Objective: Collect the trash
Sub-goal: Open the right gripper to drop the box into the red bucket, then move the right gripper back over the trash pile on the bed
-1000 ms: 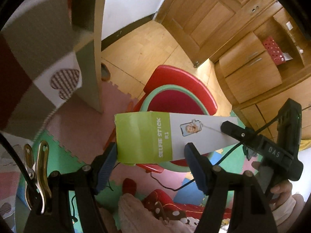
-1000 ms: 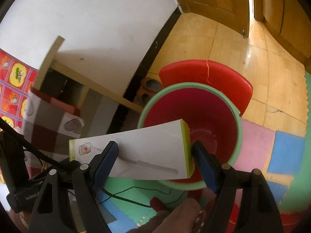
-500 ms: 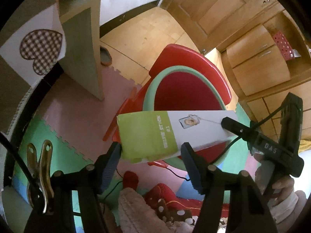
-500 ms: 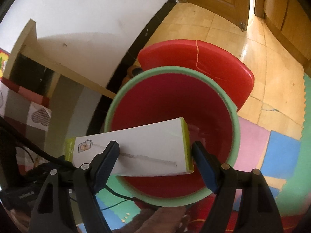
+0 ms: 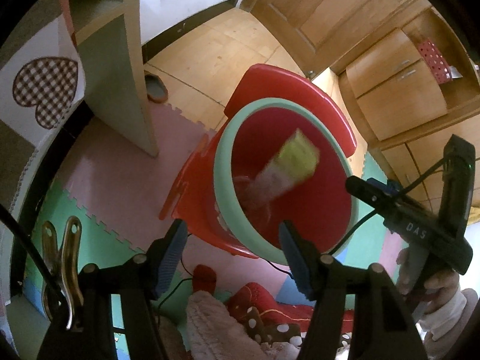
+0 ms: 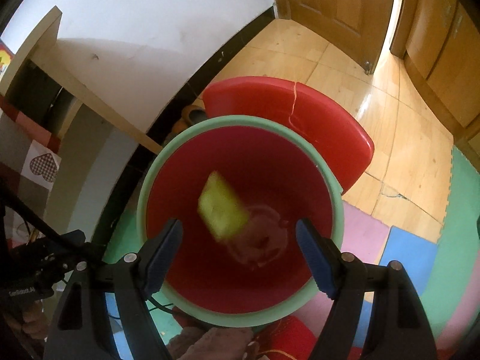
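Since a second ago the box (image 6: pixel 222 208) has left both grippers and is falling, blurred, inside the bin (image 6: pixel 240 318); then it was pinched between the fingers above the rim, one end in each claw. Now I have the left gripper (image 5: pixel 232 255) released, jaws spread with nothing between them, and the right gripper (image 6: pixel 238 255) likewise spread and bare. I judge I am holding both directly over the bin's mouth so that the drop lands inside and not on the mat (image 5: pixel 114 180).

Going down in size: the bin is red inside with a pale green rim, and its red lid (image 6: pixel 288 111) stands tipped back at the far side, which keeps the mouth clear. Inside, the box shows its green end uppermost in the left view (image 5: pixel 295 159), white part trailing lower. At the bottom lies something pale and crumpled (image 6: pixel 261 246), perhaps wrapping; I cannot tell what. The box is not yet at rest, so I would wait before pulling away.
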